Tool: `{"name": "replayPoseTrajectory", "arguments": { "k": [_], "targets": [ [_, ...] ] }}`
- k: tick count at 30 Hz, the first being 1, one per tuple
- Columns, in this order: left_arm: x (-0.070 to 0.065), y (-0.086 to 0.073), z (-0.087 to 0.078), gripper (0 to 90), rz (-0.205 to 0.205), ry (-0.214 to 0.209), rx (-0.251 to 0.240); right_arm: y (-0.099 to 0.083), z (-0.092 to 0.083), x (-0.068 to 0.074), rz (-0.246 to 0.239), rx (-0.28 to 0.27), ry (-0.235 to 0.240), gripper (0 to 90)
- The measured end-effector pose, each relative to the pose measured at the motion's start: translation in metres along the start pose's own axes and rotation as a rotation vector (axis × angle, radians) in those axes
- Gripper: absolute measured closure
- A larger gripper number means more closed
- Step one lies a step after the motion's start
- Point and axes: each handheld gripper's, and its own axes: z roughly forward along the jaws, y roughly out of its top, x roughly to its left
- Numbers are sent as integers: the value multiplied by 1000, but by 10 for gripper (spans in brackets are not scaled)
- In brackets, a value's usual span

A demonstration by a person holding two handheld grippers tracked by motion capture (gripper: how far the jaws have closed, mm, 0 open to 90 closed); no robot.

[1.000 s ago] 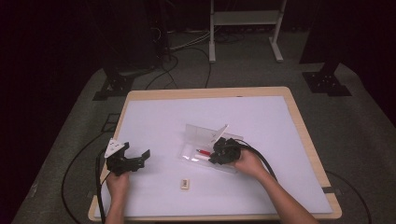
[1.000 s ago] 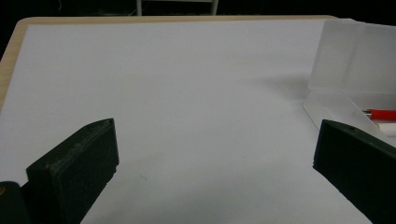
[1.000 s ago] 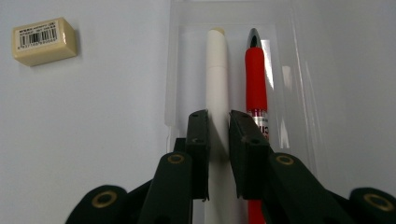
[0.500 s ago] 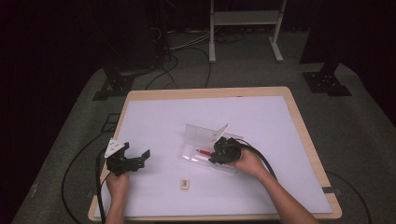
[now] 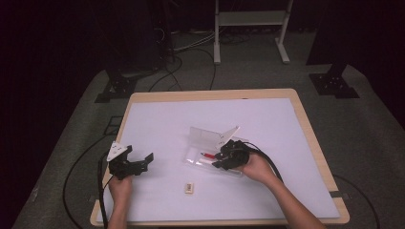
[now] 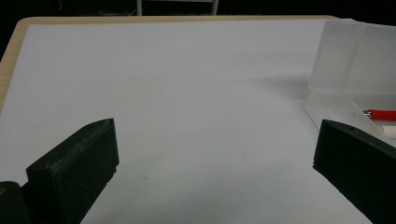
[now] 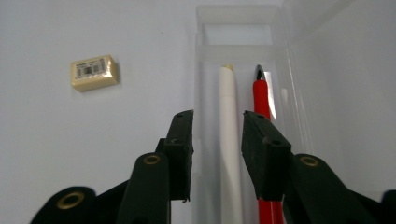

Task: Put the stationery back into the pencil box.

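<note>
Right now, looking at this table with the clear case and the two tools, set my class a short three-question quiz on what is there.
1. True or false: the white pen and the red pen both lie inside the clear case.
2. Which item lies on the table outside the case? A: eraser; B: ruler; C: scissors.
3. Fill in: the white pen lies between the jaws of the ____ tool.

Key
1. True: they lie side by side in the case, whose lid stands open.
2. A: it lies apart from the case, between the left tool and the right one.
3. Right: its jaws have just been opening, and the pads stand clear of the pen.
</note>
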Motion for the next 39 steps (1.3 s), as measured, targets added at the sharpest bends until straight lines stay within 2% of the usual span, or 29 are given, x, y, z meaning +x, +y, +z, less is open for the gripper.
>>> {"name": "replayPoseTrajectory", "arguments": {
  "k": [13,19,24,32,39],
  "targets": [
    [0,0,0,0,3,-1,-2,9,-1,25,-46,-26,44,552],
    [0,0,0,0,2,0,-1,11,3,31,-50,-24,60,526],
    [0,0,0,0,3,0,0,15,5,36,-57,-31,95,494],
    [0,0,0,0,2,0,-2,21,12,45,-88,-18,115,469],
    [0,0,0,0,3,0,-2,23,18,48,-87,-15,134,428]
  ]
}}
